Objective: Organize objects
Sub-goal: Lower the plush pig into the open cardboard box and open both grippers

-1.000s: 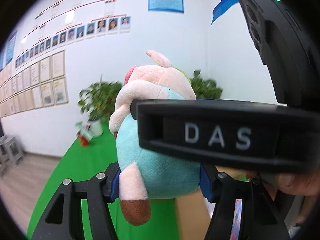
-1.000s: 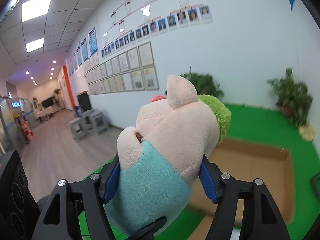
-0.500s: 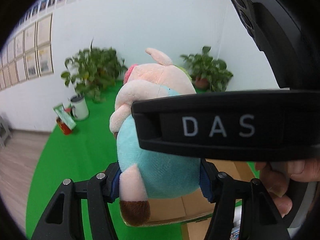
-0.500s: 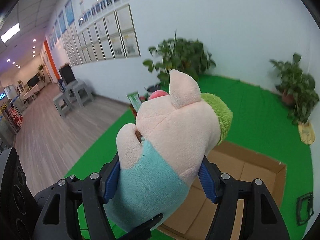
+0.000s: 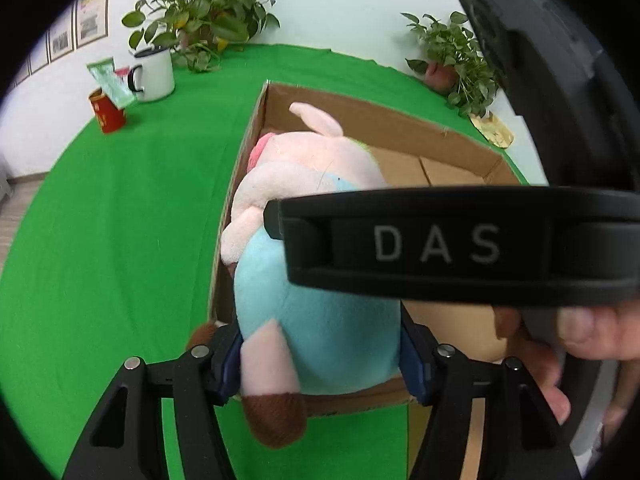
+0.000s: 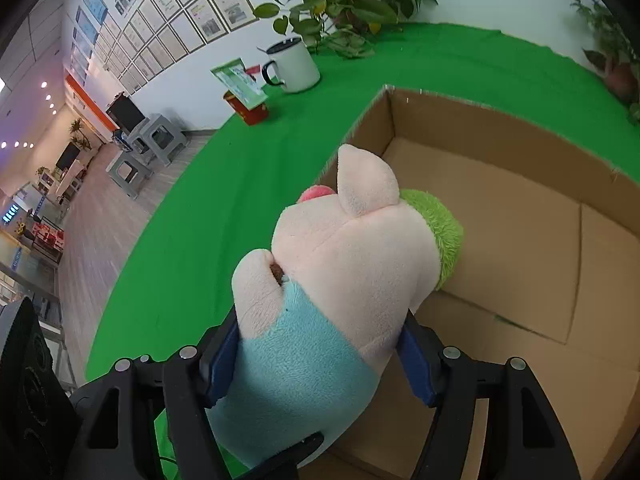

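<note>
Left hand-held gripper [image 5: 320,354] was clamped on the plush pig [image 5: 316,312] at its blue body, though the jaws were opening slightly. Right hand-held gripper [image 6: 318,354] gripped the same pig [image 6: 340,280], pads pressed on both sides. The pig hung above the near-left corner of the cardboard box [image 6: 520,216]. Beyond the box's left wall, on the green desk [image 5: 120,220], stood a white mug [image 5: 154,76] and red tin [image 5: 107,114].

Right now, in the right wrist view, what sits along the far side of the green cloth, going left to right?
Red tin → green card → white mug → big leafy plant → second potted plant at the right edge. The cardboard box lies nearer than all of them.
</note>
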